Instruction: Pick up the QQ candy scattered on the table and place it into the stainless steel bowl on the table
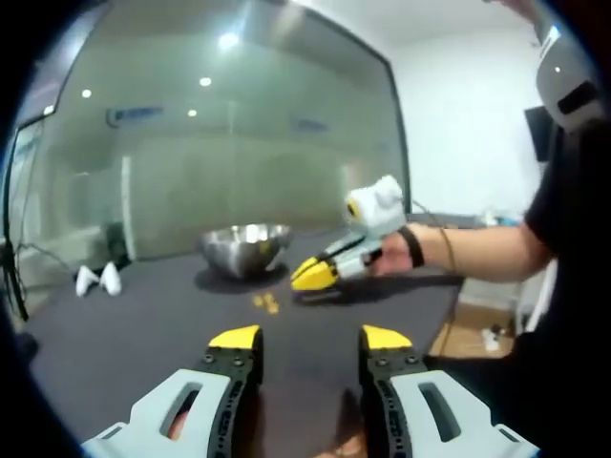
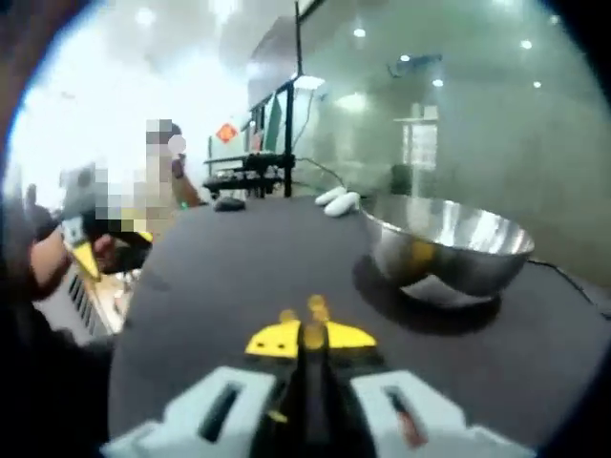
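Right gripper (image 2: 307,336), lower center, is clenched on a candy (image 2: 316,309); left gripper (image 1: 310,338) is released. Bowl (image 2: 449,246) sits at right. Next: carry the candy over the bowl; 2 candies (image 1: 266,303) remain.

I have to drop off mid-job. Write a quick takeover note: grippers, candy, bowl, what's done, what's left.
Left gripper: jaws open, empty, held above the dark table.
Right gripper: yellow tips shut at small yellow-orange candy pieces on the table; whether it grips one is unclear.
Round stainless steel bowl: upright on the table, beyond the candy; contents not clear.
Left: lift the candy, drop it in the bowl.
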The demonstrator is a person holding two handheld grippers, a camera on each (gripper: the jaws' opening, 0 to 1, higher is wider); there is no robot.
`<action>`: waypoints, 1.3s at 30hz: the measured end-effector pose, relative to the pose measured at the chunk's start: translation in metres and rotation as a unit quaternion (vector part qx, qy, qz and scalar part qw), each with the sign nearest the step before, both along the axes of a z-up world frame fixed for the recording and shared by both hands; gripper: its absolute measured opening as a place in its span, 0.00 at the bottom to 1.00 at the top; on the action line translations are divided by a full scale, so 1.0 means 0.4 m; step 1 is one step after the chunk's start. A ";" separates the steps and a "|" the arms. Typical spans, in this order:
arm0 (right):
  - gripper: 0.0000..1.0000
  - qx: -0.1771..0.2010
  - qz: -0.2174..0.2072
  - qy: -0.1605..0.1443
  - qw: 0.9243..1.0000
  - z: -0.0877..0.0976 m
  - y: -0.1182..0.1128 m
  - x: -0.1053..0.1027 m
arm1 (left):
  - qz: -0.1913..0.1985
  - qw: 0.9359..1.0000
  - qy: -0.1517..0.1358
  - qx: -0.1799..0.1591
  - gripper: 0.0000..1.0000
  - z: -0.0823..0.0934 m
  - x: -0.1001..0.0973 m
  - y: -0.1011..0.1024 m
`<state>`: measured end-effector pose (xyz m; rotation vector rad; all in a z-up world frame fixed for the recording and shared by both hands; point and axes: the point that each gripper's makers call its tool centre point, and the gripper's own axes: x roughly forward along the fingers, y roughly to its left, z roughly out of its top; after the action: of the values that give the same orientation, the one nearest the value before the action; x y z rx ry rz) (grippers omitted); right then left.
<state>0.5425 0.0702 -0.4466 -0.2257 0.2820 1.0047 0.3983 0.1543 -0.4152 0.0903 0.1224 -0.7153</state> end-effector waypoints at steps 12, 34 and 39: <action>0.09 -0.020 -0.052 -0.092 0.994 0.063 -0.073 -0.001 | -0.014 1.000 -0.003 0.001 0.41 0.002 0.003 -0.024; 0.09 0.037 -0.086 -0.144 0.985 0.218 -0.006 0.245 | -0.010 1.000 -0.004 -0.001 0.41 -0.001 -0.021 -0.022; 0.09 0.033 -0.099 -0.161 0.982 0.225 0.000 0.304 | 0.001 1.000 0.000 -0.006 0.41 -0.004 -0.018 -0.006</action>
<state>0.6641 0.0704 -0.3564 -0.2890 -0.0239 0.7657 0.3911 0.1517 -0.4170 0.0782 0.1175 -0.7138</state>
